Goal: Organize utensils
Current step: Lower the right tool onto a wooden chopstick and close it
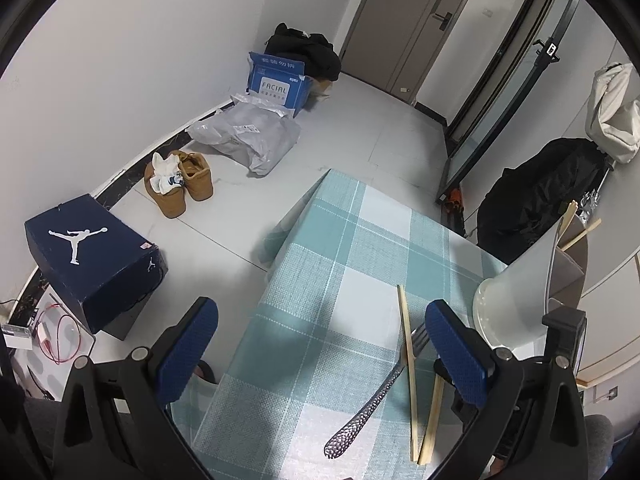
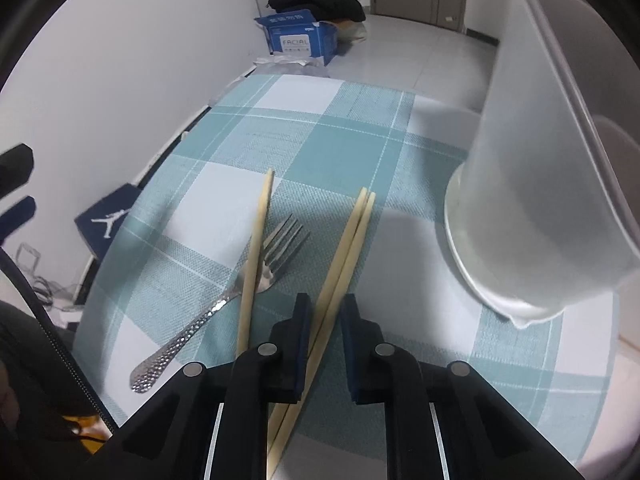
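On the checked tablecloth (image 2: pixel 280 136) lie a steel fork (image 2: pixel 224 300), a single wooden chopstick (image 2: pixel 256 240) across it, and a pair of chopsticks (image 2: pixel 348 248). My right gripper (image 2: pixel 325 312) straddles the pair low over the cloth, jaws narrowly apart and not pressing the sticks. A translucent white utensil holder (image 2: pixel 540 184) stands to the right, with chopsticks poking out of it in the left wrist view (image 1: pixel 576 224). My left gripper (image 1: pixel 320 340) is open and empty, high over the table's left edge, above the fork (image 1: pixel 368 404) and the chopstick (image 1: pixel 408 368).
The table's left edge (image 1: pixel 276 256) drops to a tiled floor with a navy shoebox (image 1: pixel 92 256), brown boots (image 1: pixel 180 184), a grey bag (image 1: pixel 248 136) and a blue carton (image 1: pixel 276 80). A black jacket (image 1: pixel 540 196) hangs at the table's far right.
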Available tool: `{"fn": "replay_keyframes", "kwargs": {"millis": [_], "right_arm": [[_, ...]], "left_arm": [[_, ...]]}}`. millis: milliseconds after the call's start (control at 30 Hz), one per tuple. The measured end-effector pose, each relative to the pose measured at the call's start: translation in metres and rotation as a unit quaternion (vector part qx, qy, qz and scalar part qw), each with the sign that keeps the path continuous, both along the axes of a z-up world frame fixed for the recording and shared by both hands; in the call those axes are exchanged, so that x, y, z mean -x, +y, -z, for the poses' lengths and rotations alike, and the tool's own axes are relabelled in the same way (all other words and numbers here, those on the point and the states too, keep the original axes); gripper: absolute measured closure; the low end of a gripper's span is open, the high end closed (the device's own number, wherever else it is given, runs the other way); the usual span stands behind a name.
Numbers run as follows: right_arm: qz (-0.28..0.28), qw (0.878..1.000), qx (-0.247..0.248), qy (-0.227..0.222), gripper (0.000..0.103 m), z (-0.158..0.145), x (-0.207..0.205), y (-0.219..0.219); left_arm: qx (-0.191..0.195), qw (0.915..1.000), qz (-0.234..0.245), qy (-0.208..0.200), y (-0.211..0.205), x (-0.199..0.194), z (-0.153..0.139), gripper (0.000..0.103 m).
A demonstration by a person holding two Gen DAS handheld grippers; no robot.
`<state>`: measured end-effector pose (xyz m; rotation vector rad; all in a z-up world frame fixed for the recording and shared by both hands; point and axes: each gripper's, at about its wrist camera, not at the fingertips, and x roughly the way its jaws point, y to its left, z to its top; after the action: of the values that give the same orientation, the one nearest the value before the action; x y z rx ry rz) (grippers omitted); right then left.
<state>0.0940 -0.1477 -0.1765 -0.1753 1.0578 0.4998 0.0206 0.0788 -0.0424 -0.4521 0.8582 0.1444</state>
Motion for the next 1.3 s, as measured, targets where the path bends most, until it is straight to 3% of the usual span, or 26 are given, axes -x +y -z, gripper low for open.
{"fn": "replay_keyframes", "kwargs": {"millis": [267,300,500,967,1133,1300], "right_arm": [[-0.028,0.999,-0.014,0.036,0.095,-0.001,0.017,-0.012],[-0.035,0.999,-0.011,0.038,0.102,-0.001,0.021,-0.013],[-0.085,0.995,0.024,0.050,0.099,-0.002,0.051,-0.019],[-0.021,0.997,0.051,0.051,0.096,-0.001,0.030,-0.003],[-0.031,0.997,0.058,0.038,0.096,-0.003,0.022,0.005],[-0.065,0.994,0.073,0.054,0.098,-0.002,0.032,-0.009]], "left_arm": [[0.013,0.9999,0.003,-0.005,0.001,0.001,-0.003,0.001],[0.015,0.9999,0.003,-0.006,0.001,0.001,-0.003,0.001],[0.029,0.9995,0.001,-0.007,0.004,0.003,-0.003,0.001],[0.027,0.9996,0.001,0.002,0.003,0.004,0.003,0.001],[0.035,0.9993,-0.005,0.013,0.007,0.004,0.008,0.001],[0.039,0.9991,-0.012,0.014,0.010,0.005,0.007,0.001]]}}
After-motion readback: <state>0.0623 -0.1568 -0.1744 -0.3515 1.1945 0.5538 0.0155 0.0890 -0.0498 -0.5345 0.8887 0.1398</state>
